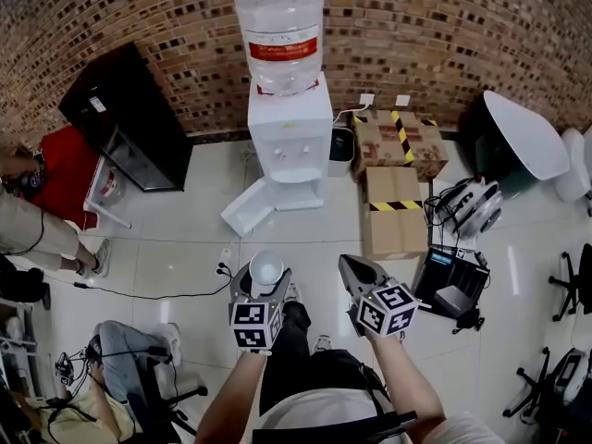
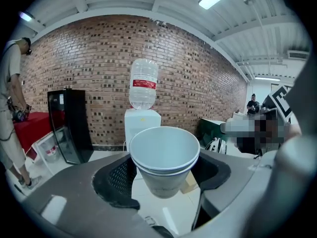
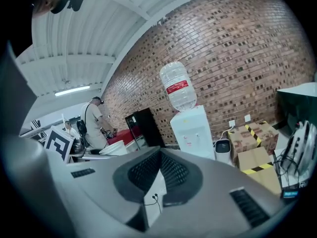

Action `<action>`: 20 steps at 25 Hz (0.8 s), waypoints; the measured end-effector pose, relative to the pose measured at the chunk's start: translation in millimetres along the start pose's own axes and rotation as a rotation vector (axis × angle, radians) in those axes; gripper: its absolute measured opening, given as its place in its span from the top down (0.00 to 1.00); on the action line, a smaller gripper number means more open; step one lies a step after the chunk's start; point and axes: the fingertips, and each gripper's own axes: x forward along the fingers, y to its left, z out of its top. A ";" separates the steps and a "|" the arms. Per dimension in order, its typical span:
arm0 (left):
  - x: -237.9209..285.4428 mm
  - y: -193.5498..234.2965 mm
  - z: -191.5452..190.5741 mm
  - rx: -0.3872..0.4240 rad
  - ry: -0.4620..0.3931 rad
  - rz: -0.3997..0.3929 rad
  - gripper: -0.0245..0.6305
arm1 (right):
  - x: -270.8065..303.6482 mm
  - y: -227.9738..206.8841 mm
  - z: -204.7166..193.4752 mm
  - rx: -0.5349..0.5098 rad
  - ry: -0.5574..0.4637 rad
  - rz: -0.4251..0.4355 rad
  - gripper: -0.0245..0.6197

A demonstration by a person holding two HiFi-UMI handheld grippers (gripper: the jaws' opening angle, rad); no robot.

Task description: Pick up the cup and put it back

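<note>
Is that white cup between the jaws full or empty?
Empty. The left gripper view looks into the upright cup and shows only its bare white inside.

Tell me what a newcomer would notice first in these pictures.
Probably the white cup clamped upright in the left gripper, low in the middle of the head view. Next, the water dispenser with its big bottle, straight ahead against the brick wall, with taped boxes to its right.

Matt paper cup [image 2: 163, 157], glossy tiled floor [image 1: 185, 239], rough brick wall [image 1: 139, 17].
</note>
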 end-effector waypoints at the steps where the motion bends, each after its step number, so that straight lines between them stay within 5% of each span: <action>1: 8.7 3.2 -1.4 -0.001 0.006 -0.002 0.44 | 7.1 -3.1 0.5 -0.002 -0.002 0.001 0.95; 11: 134.7 49.4 -22.7 0.024 0.041 -0.054 0.44 | 104.6 -71.6 -8.6 -0.039 0.044 -0.079 0.95; 20: 297.8 82.7 -110.8 0.119 0.040 -0.130 0.45 | 211.4 -172.3 -80.9 -0.038 0.036 -0.130 0.95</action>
